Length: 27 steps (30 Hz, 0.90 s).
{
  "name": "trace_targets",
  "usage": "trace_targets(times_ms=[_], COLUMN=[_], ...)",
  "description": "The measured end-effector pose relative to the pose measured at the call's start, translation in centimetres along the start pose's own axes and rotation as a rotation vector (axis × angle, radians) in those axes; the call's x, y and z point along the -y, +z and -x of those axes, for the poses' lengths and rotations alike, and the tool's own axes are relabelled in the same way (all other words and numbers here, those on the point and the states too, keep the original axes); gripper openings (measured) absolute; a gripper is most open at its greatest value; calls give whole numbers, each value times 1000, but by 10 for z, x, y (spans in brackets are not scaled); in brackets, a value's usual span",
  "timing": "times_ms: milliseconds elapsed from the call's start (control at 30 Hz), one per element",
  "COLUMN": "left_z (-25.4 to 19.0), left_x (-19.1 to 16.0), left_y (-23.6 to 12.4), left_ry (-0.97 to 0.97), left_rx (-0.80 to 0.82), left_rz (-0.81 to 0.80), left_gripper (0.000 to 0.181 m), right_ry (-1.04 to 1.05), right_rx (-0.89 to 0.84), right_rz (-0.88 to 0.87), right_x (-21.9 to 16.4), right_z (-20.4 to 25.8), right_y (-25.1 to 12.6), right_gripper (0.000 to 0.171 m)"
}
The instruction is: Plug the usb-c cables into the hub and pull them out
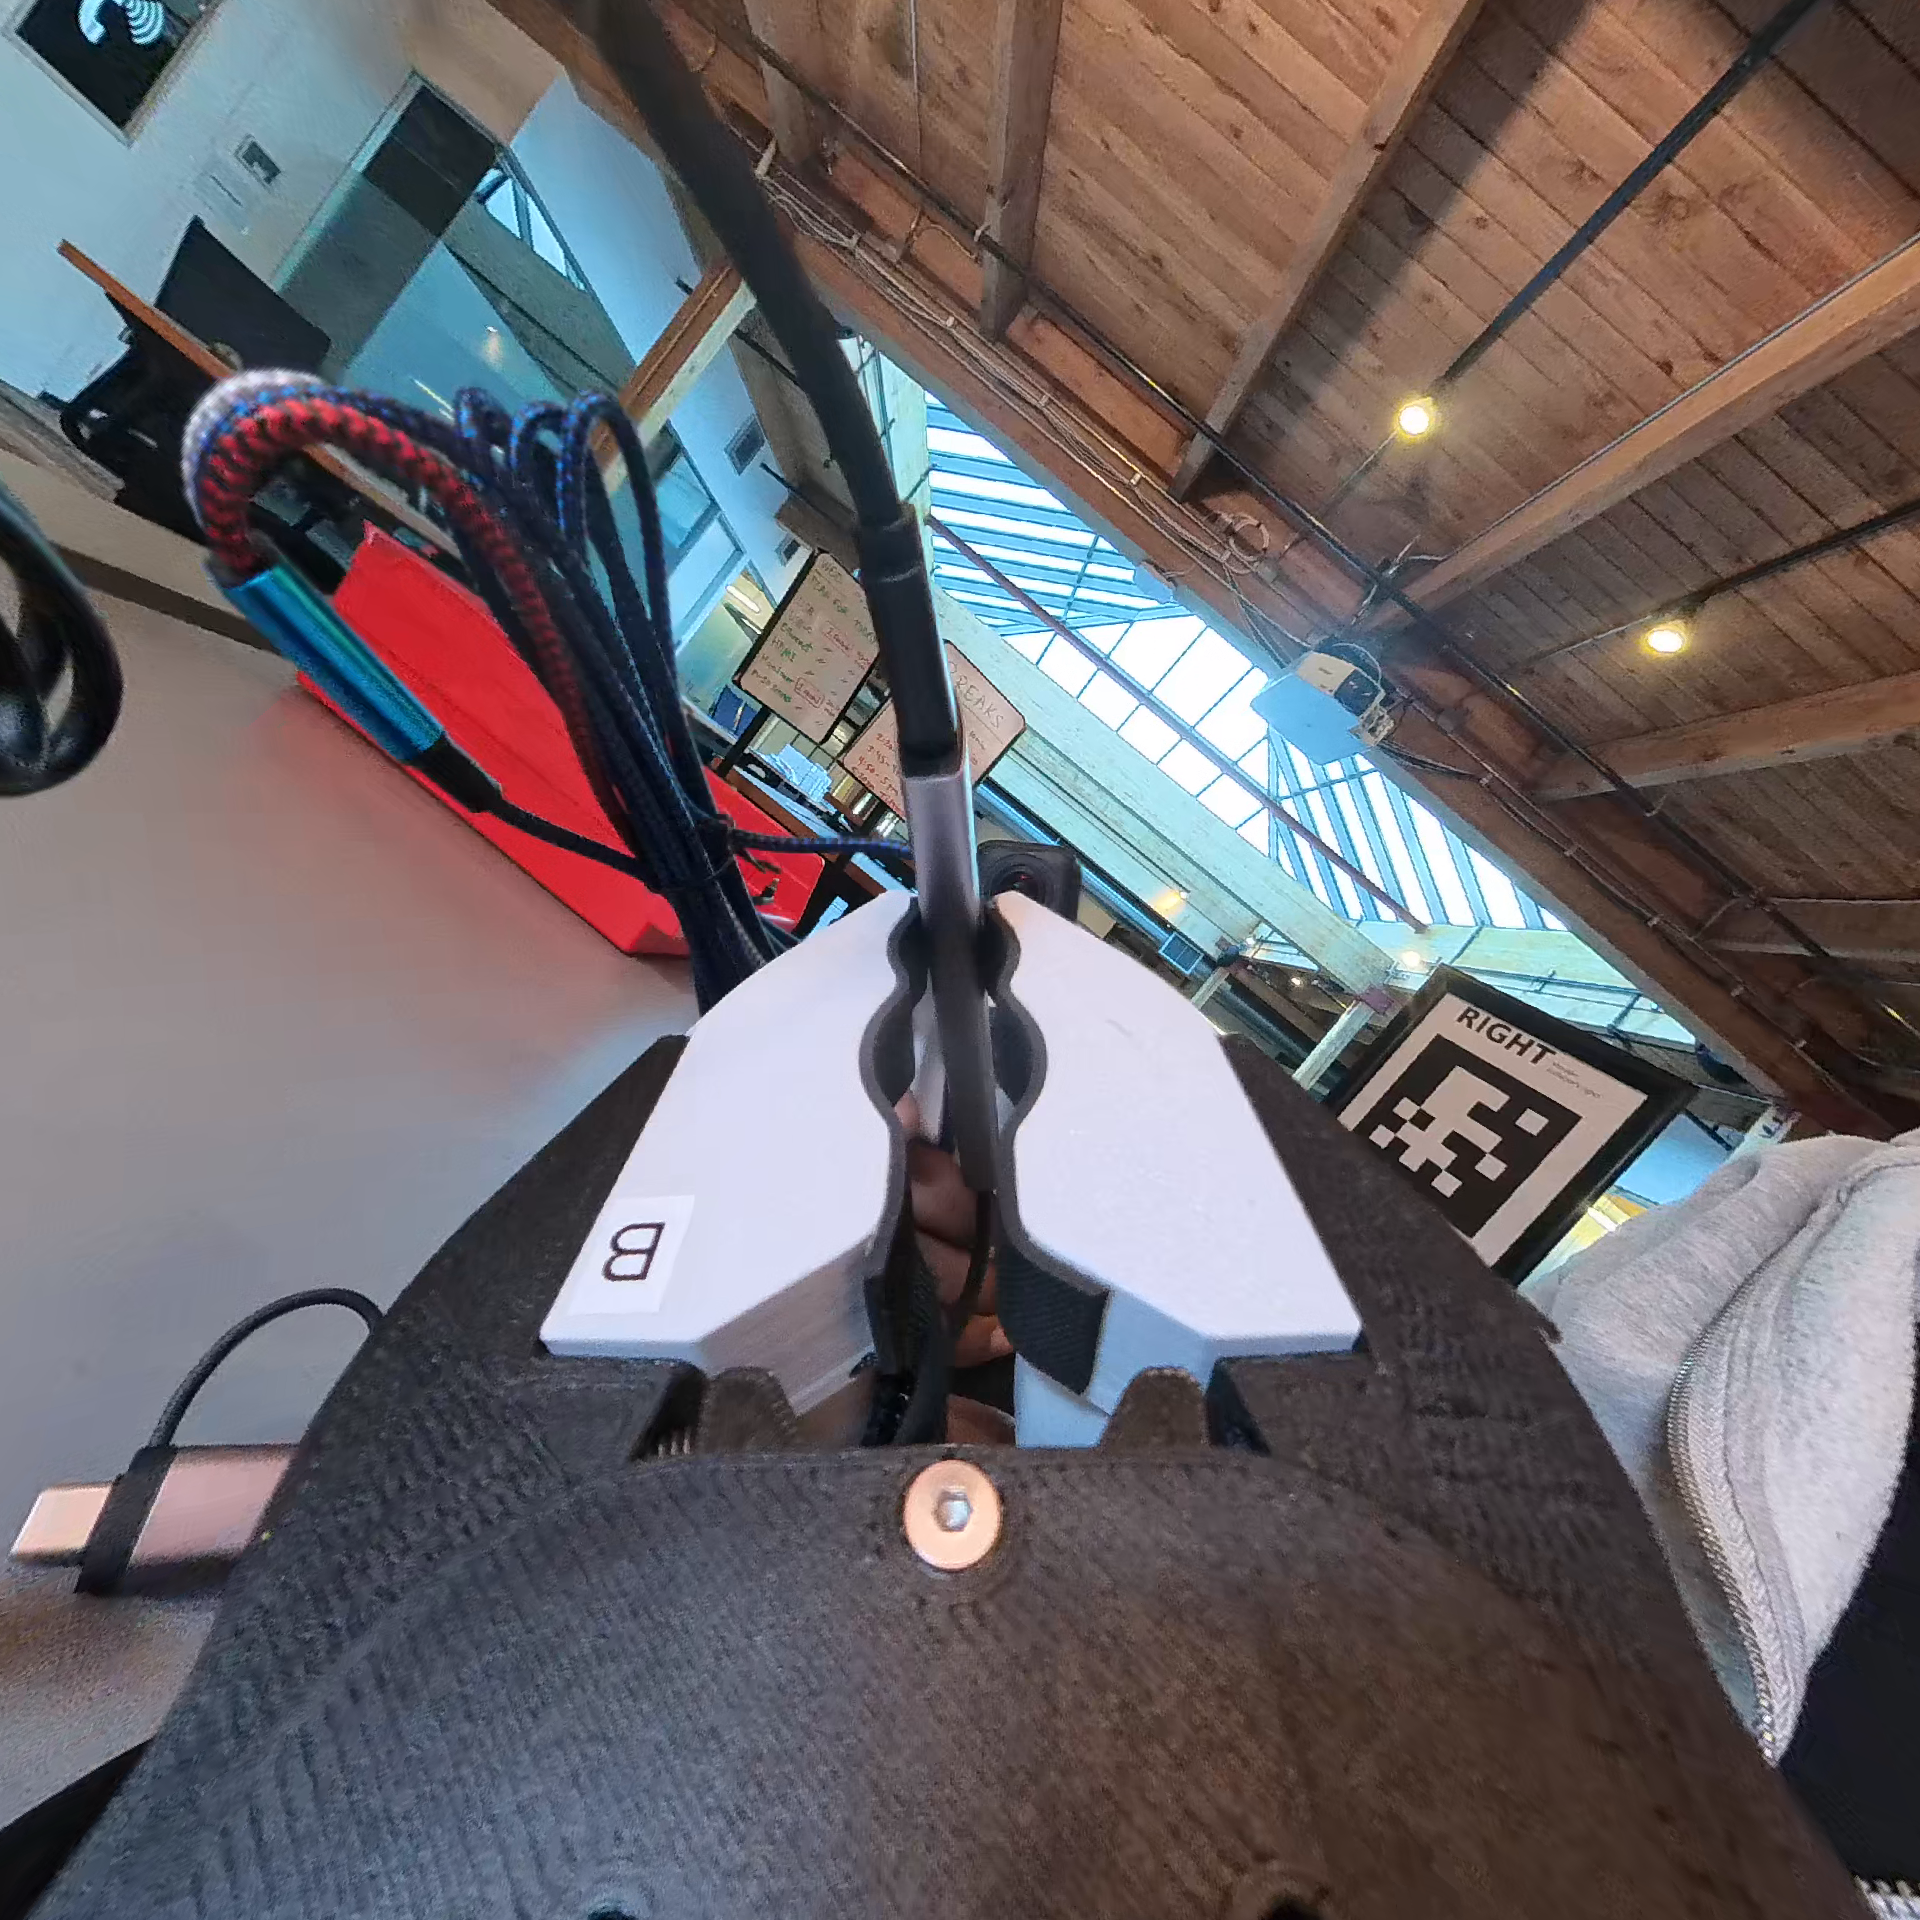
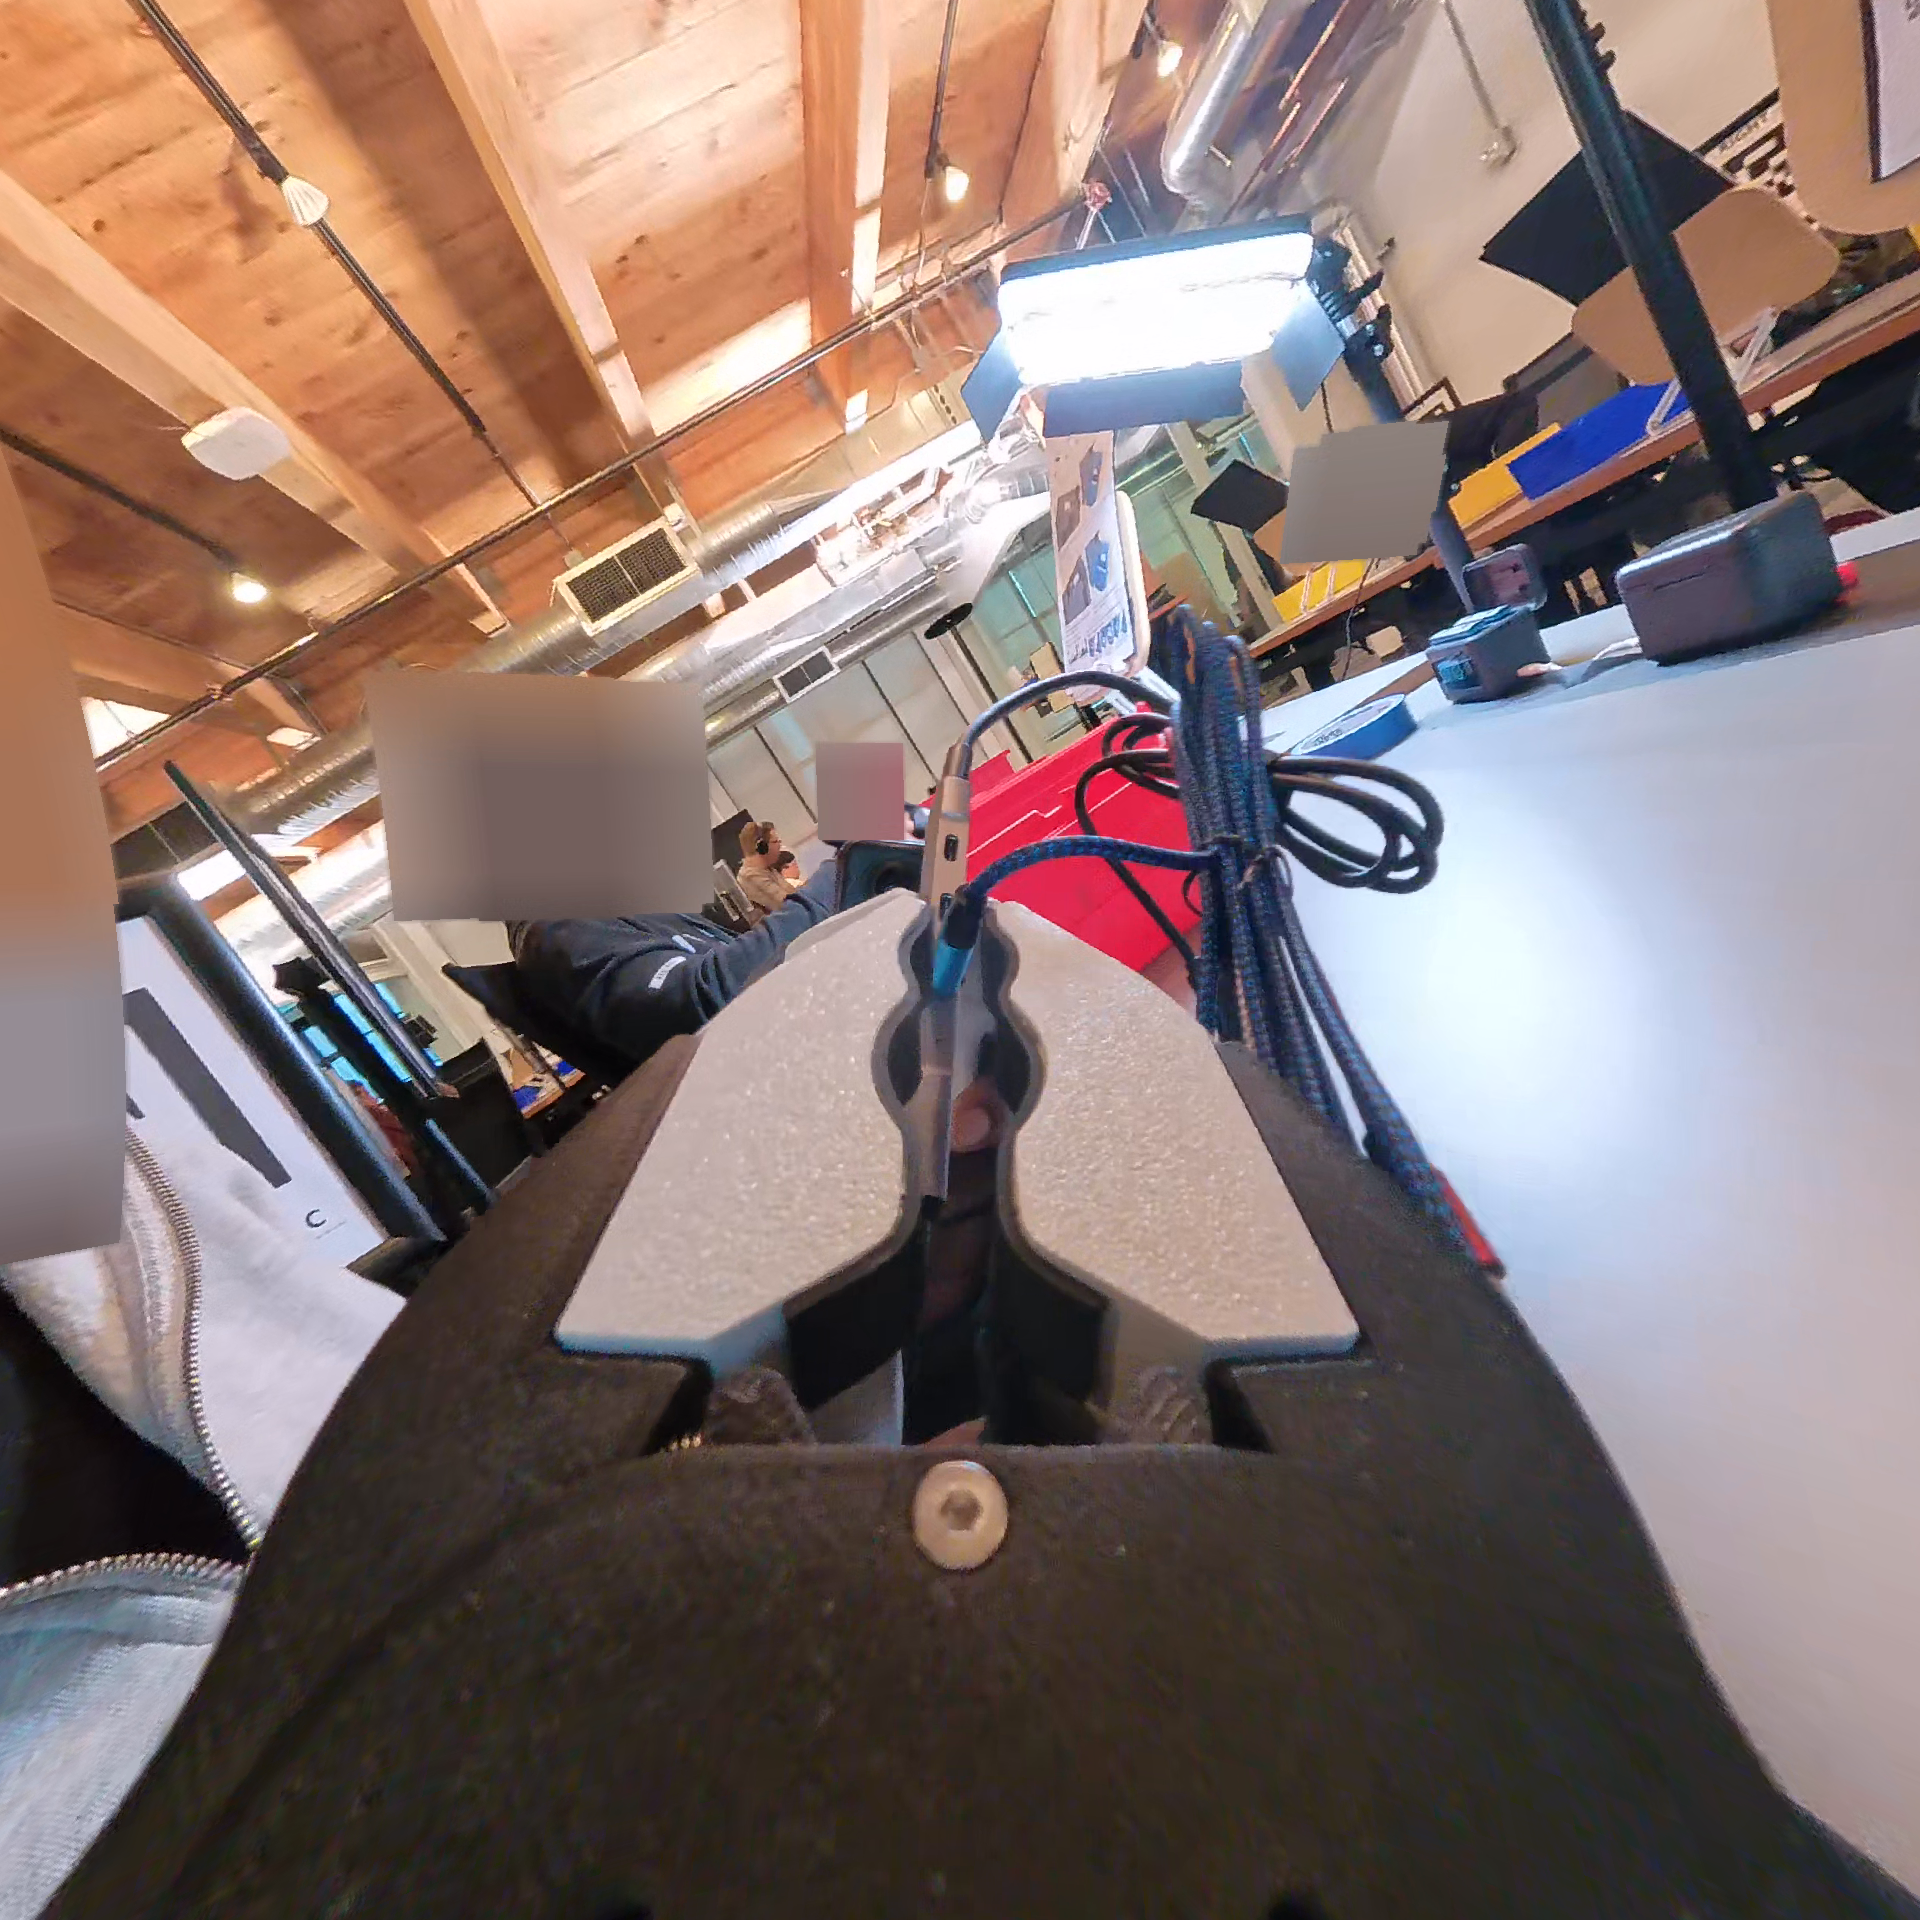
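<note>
The left gripper [image 1: 945, 935] is clamping the slim grey USB-C hub [image 1: 940, 831] upright, steadying it as a socket, while the right gripper [image 2: 951, 935] is pinching the blue USB-C plug [image 2: 951, 951] against the hub's side port. The bundled braided cables [image 2: 1236, 831] are trailing onto the white table [image 2: 1662, 935], leaving slack for insertion.

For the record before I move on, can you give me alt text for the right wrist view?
The right gripper is shut on a blue USB-C plug at a slim grey hub held up in the air. The plug's blue braided cable arcs right to a cable bundle over a white table, with a red box behind.
</note>
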<state>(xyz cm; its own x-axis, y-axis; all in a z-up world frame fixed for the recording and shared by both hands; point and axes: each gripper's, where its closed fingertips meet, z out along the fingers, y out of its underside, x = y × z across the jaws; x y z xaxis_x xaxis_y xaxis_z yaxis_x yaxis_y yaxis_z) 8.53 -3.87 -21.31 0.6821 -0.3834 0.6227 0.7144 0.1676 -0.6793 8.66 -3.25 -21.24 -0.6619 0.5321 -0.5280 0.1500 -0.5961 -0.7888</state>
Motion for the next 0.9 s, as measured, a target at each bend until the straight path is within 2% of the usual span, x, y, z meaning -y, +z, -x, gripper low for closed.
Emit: trace_targets(times_ms=[67, 133, 267, 367, 400, 433, 500, 900], left_z=[1, 0, -2, -7, -6, -6, -5, -7], left_x=[-1, -1, -4, -16, -21, -24, -28, -32], left_y=[1, 1, 1, 6, 8, 10, 10, 10], left_ry=[2, 10, 11, 36, 56, 76, 94, 96], left_rx=[10, 5, -10, -30, -20, -6, 1, -11], left_rz=[3, 6, 20, 97, 125, 144, 166, 198], left_gripper=[11, 11, 11, 33, 34, 32, 15, 11], right_ry=[23, 22, 13, 24, 23, 13, -1, 1], right_rx=[30, 13, 35, 31, 28, 29, 52, 73], right_rz=[29, 42, 29, 5, 13, 17, 18, 75], right_x=[-4, -5, -4, -1, -2, -3, -3, -8], right_z=[3, 0, 3, 1, 1, 2, 6, 7], right_y=[1, 3, 1, -1, -1, 0, 0, 2], right_gripper=[16, 7, 6, 6, 6, 6, 6, 6])
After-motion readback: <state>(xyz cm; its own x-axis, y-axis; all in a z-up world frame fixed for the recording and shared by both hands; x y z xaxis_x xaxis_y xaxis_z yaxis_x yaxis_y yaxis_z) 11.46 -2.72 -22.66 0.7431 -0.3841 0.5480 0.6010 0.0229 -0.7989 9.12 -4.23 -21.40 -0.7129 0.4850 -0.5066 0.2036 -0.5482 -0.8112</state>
